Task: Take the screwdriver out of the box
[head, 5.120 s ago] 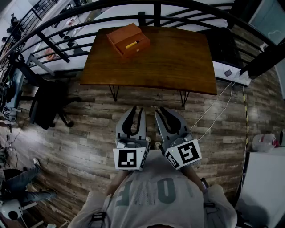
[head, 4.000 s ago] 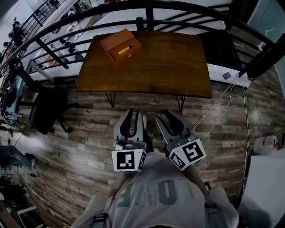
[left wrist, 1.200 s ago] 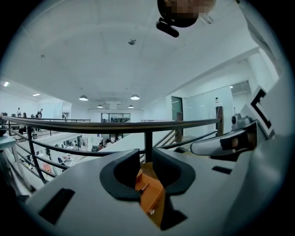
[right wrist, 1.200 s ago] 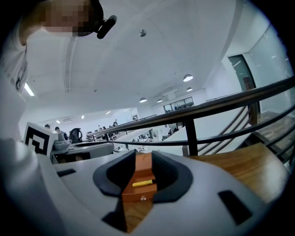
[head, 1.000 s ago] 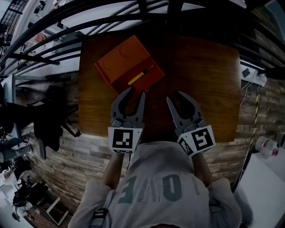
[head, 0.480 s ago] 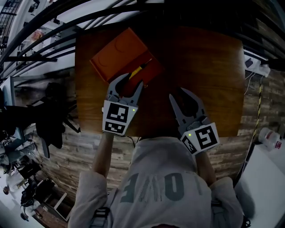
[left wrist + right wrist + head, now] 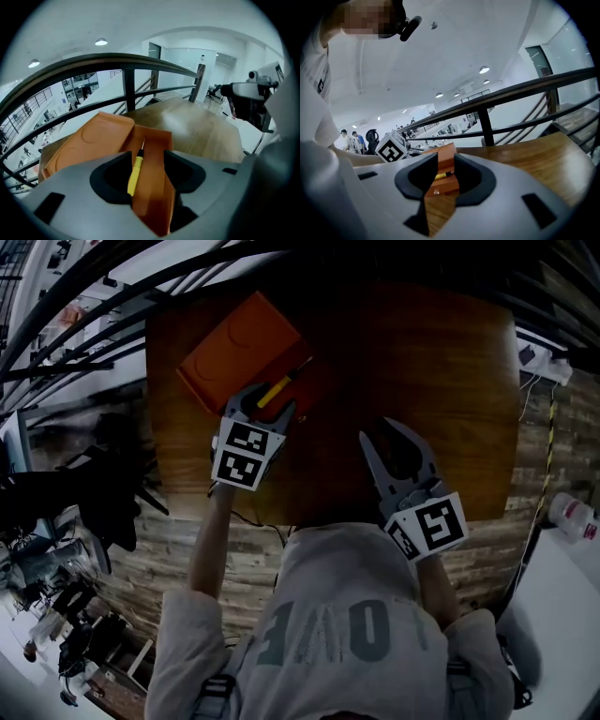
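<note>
An orange box [image 7: 230, 352] lies open at the far left of the wooden table [image 7: 422, 362], its lid folded to the left. A yellow-handled screwdriver [image 7: 277, 387] lies in its tray. My left gripper [image 7: 265, 401] tilts down over the tray with its jaws opening. The screwdriver [image 7: 135, 173] lies between its fingers close to the left one, and the pads do not press on it. My right gripper [image 7: 384, 432] hovers over the table to the right of the box, jaws a little apart with nothing in them. In the right gripper view the box [image 7: 445, 183] and screwdriver [image 7: 439, 175] show through its gap.
A black metal railing [image 7: 187, 277] curves behind the table's far edge. A dark chair [image 7: 94, 493] stands on the wood floor at the left. A white power strip [image 7: 546, 364] with a cable lies at the right. People stand far off [image 7: 356, 138].
My left gripper has moved forward and down onto the box, and its jaws have spread around the screwdriver. The right gripper has stayed in place.
</note>
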Demonstrator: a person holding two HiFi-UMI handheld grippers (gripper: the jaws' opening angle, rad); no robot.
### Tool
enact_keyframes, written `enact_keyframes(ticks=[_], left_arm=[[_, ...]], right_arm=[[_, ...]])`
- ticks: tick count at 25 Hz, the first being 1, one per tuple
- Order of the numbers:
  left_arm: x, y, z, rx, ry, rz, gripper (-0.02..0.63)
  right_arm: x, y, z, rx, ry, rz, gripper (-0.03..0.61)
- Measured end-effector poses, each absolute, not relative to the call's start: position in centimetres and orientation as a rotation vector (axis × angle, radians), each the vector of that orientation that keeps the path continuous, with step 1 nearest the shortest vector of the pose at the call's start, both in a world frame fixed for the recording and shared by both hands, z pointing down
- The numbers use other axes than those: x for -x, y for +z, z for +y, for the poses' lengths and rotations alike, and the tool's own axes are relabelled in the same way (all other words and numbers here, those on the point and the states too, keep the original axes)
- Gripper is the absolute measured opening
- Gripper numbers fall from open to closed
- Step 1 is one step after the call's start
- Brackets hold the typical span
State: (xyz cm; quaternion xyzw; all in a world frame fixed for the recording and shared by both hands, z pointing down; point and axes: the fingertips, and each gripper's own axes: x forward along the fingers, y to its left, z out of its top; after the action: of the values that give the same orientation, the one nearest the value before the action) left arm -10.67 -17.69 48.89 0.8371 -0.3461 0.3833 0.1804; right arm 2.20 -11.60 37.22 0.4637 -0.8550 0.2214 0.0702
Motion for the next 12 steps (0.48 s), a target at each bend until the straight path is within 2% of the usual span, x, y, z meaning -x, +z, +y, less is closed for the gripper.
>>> enact_keyframes(ticks=[12], left_arm=[[12.4,54.2,-18.4,-2.221,1.297,-0.921,0.208]], right_arm=[[-1.5,38.5,-12.8,-1.376,0.716,-2.556,0.103]])
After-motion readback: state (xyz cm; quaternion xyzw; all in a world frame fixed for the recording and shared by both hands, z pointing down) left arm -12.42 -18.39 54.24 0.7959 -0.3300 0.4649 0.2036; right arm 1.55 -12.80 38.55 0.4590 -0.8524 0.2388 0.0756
